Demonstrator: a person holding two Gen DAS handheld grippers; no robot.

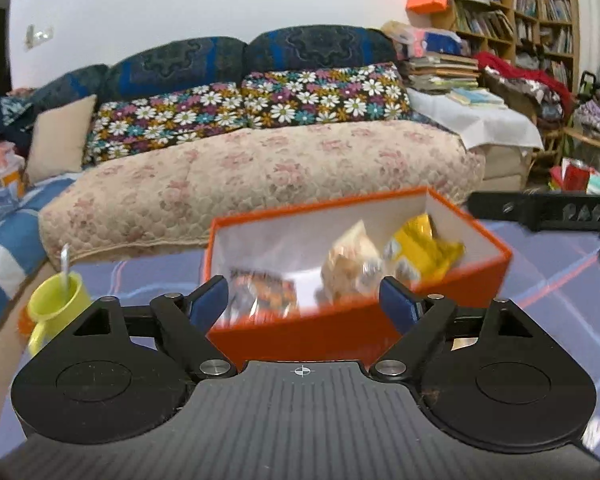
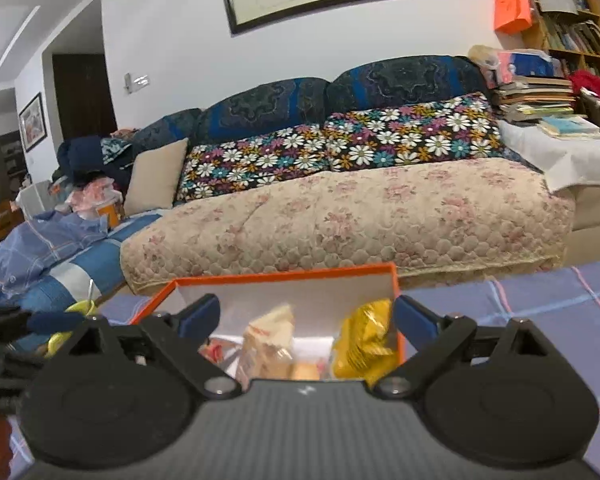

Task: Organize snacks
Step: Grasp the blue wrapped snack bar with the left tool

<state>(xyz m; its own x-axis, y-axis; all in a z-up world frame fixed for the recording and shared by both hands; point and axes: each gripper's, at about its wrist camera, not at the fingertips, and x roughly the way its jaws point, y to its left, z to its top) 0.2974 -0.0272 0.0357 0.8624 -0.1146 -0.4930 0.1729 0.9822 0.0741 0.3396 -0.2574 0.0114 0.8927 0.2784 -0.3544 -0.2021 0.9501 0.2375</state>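
Blurred by motion in both views, so packet labels unreadable. Near wall of the orange box [image 1: 352,330] partly hidden behind the left gripper [image 1: 305,300]; in the right wrist view, box floor largely hidden behind the right gripper [image 2: 307,314]. Inside the box: a yellow packet [image 1: 424,252] at the right end, a pale packet [image 1: 350,266] beside it in the middle, a red-and-orange packet [image 1: 262,290] at the left. Left gripper open, blue pads [image 1: 208,302] well apart, gripping nothing. Right gripper spread wide too, holding nothing, the yellow packet near its right pad. Box on a purple checked cloth [image 2: 540,320]. Left of the box, a yellow mug [image 1: 58,304] with a spoon [image 1: 65,266] standing in it. Beyond, a sofa [image 2: 340,208] with a flowered quilt; bookshelves [image 1: 540,12] at right.
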